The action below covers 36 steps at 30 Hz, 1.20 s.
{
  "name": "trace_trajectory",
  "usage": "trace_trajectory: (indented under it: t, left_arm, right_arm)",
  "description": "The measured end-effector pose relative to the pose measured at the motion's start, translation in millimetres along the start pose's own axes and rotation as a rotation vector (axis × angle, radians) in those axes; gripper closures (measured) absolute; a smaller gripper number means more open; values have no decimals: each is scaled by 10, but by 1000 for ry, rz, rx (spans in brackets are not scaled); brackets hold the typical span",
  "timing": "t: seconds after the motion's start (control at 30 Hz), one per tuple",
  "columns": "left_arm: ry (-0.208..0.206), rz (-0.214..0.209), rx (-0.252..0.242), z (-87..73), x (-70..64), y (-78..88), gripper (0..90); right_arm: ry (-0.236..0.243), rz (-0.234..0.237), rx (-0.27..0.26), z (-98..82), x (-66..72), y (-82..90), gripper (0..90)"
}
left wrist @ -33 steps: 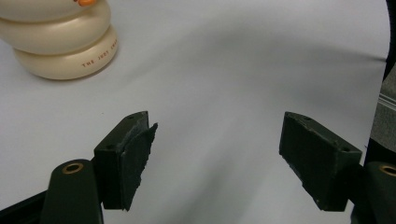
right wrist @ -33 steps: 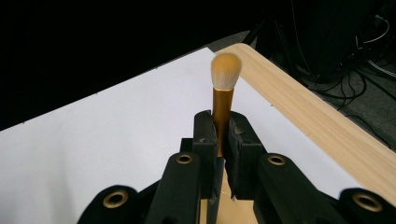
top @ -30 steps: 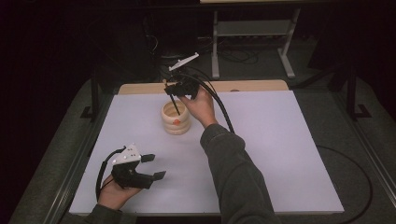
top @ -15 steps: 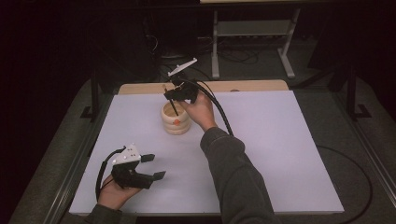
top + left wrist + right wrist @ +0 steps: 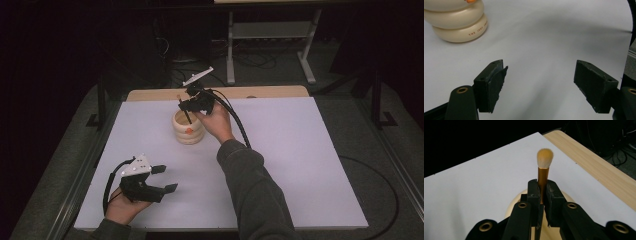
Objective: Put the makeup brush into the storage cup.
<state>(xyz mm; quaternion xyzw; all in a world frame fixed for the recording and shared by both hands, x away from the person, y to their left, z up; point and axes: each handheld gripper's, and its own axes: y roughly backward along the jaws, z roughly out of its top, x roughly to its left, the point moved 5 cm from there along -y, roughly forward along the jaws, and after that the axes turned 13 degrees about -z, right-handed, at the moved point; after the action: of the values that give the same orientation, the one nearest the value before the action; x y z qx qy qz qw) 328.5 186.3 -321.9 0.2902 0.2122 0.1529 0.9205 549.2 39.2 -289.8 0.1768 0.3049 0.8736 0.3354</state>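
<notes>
Right gripper view: the right gripper, clamped on a makeup brush, holds it over the cream holder, not yet released; the left gripper gapes idle.

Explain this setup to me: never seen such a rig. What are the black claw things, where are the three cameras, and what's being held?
No robot arm here: a person holds a hand-held two-jaw gripper in each hand at a table covered by a white sheet.

The high view looks down from above the person's side. The other two cameras ride on the grippers and look along their own black jaws.

The left gripper rests near the table's front left, jaws apart, with nothing between them in the left gripper view.

The right gripper is shut on a makeup brush, gold ferrule and pale bristles pointing up. Its dark handle reaches down into a cream ribbed holder, which stands on the sheet and carries a small orange mark.
</notes>
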Motion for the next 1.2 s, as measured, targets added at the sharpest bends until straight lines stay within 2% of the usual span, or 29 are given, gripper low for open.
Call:
trace_trajectory:
  t: [0.23, 0.4, 0.57, 0.77, 0.9, 1.2]
  left_arm:
    - [-3, -3, 1, 1, -5, -9, 238]
    - [-4, -2, 1, 2, -6, -7, 238]
    - [-3, -3, 5, 0, -5, -13, 238]
    - [-3, -3, 5, 0, -7, -16, 238]
    - [-11, -2, 9, 3, -8, -15, 238]
    - [-9, -4, 12, 6, -12, -27, 238]
  right_arm:
    - [12, 13, 1, -7, 48, 2, 822]
    - [27, -8, -19, -10, 39, 8, 821]
    - [10, -5, -9, -30, 39, -2, 821]
    - [20, -7, 2, -64, 37, -30, 819]
    - [7, 0, 20, -102, 44, -50, 817]
    - [-3, 10, 32, -161, 28, -68, 769]
